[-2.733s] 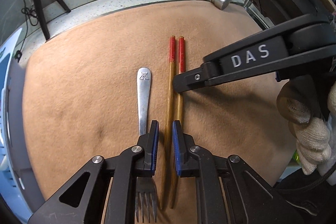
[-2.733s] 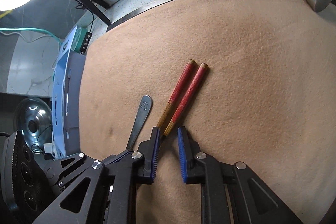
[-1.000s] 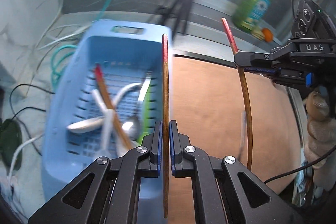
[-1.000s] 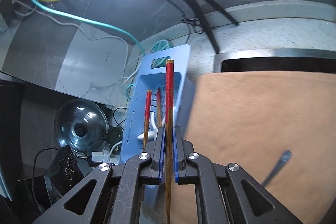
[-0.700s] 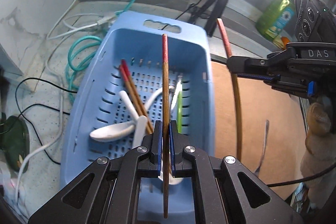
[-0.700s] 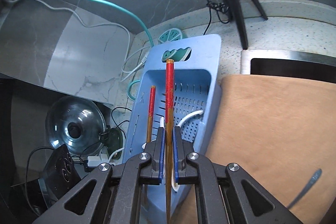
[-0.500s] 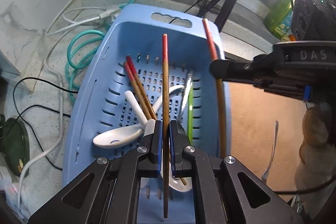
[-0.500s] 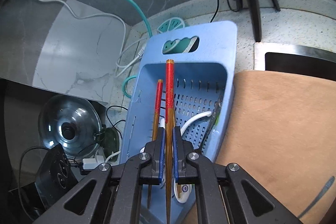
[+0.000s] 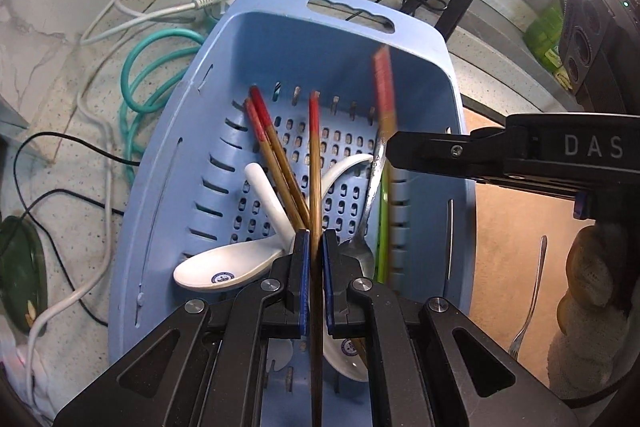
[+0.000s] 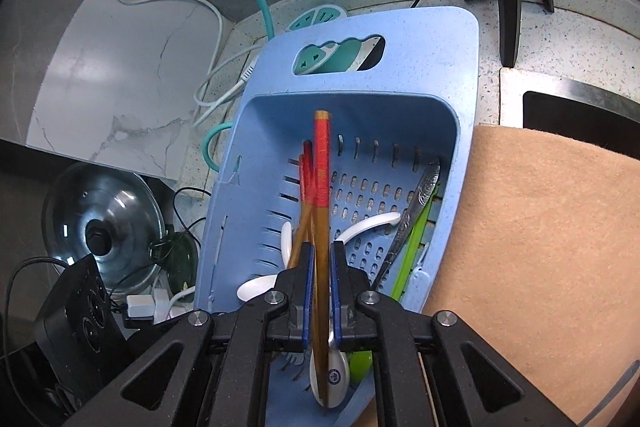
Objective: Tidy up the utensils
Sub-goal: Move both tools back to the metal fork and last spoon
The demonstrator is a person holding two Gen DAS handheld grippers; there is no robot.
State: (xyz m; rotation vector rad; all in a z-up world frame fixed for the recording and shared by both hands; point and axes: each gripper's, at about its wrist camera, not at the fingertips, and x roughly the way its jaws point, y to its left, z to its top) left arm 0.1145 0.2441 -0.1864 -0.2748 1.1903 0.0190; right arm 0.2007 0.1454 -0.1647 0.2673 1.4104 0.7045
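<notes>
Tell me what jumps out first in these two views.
A perforated blue plastic basket fills both views, holding white ceramic spoons and red-tipped wooden chopsticks. Over it, the left gripper and right gripper each clamp one more red-tipped chopstick.

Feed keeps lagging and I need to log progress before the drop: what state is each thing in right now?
Left gripper: shut on a chopstick, held over the basket.
Right gripper: jaws slightly apart, chopstick between them, blurred; release unclear.
Basket: upright, partly filled.
Chopstick pair: lying in the basket.
White spoons: lying in the basket.
Metal spoon: in the basket by the right wall.
Fork: on the brown mat, not yet collected.
</notes>
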